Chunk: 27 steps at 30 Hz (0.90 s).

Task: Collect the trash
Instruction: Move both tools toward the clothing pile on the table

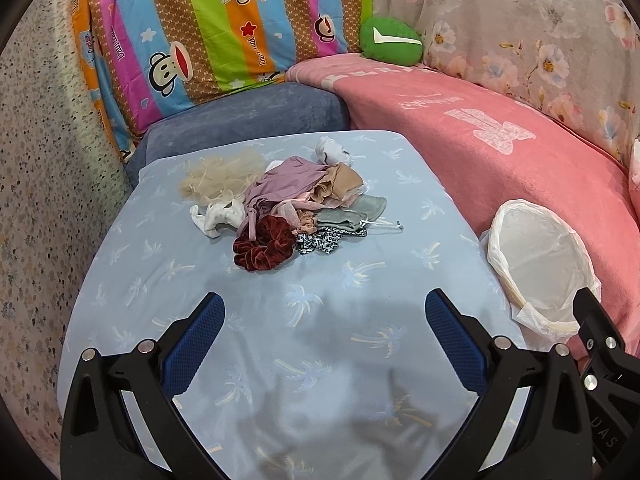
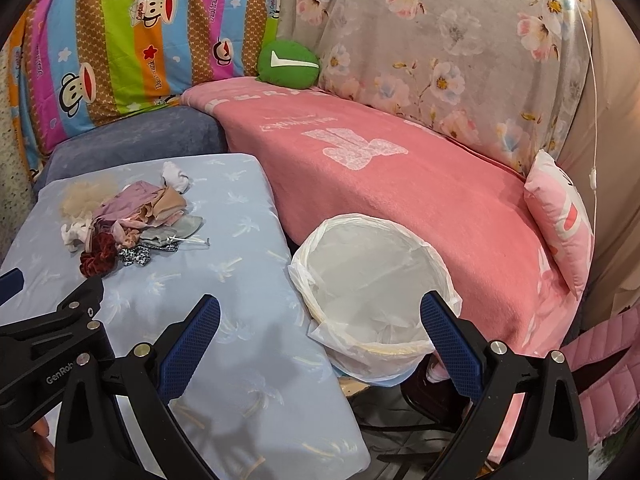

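Observation:
A heap of small cloth scraps [image 1: 280,204] [image 2: 132,224] lies on the light blue palm-print table cover [image 1: 280,360] [image 2: 240,320]: a dark red velvet scrunchie [image 1: 262,248] [image 2: 96,262], a mauve piece, beige tulle, white bits, a grey piece and a leopard-print piece. A bin lined with a white plastic bag [image 1: 540,268] [image 2: 372,284] stands to the right of the table. My left gripper [image 1: 324,312] is open, low over the table, short of the heap. My right gripper [image 2: 320,316] is open too, hovering over the table edge and the bin's near rim.
A pink blanket [image 1: 500,152] [image 2: 400,184] covers the sofa behind the bin. A green cushion [image 1: 390,42] [image 2: 288,64], a striped cartoon cushion [image 1: 208,32] and floral fabric [image 2: 460,52] stand at the back. A blue-grey cushion [image 1: 248,112] sits behind the table.

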Tool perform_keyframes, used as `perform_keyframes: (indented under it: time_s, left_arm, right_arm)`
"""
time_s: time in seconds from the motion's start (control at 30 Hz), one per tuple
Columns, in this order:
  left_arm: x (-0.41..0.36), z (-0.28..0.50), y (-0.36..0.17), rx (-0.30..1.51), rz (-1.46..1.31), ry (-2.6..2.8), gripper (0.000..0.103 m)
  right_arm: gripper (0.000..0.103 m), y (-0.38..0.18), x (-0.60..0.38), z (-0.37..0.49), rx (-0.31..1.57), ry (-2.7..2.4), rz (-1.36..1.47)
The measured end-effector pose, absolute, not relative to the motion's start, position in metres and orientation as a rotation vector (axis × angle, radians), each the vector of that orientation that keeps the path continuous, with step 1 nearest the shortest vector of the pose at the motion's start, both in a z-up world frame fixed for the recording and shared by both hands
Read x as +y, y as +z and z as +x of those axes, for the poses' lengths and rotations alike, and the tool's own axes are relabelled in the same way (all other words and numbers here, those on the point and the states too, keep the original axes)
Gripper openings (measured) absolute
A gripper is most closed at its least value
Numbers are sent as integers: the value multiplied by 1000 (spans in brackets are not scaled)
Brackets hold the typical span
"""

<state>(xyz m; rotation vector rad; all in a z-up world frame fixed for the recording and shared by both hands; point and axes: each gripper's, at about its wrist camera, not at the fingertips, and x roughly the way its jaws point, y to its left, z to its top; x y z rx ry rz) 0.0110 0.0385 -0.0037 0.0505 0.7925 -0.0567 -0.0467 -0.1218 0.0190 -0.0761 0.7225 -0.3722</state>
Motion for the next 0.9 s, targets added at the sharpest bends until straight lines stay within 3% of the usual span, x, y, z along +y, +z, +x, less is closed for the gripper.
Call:
perform_keyframes:
  time_s: [0.9]
  left_arm:
    - [124, 73, -29, 834, -15, -15, 96]
  right_arm:
    - [97, 14, -74, 15, 703, -297, -92]
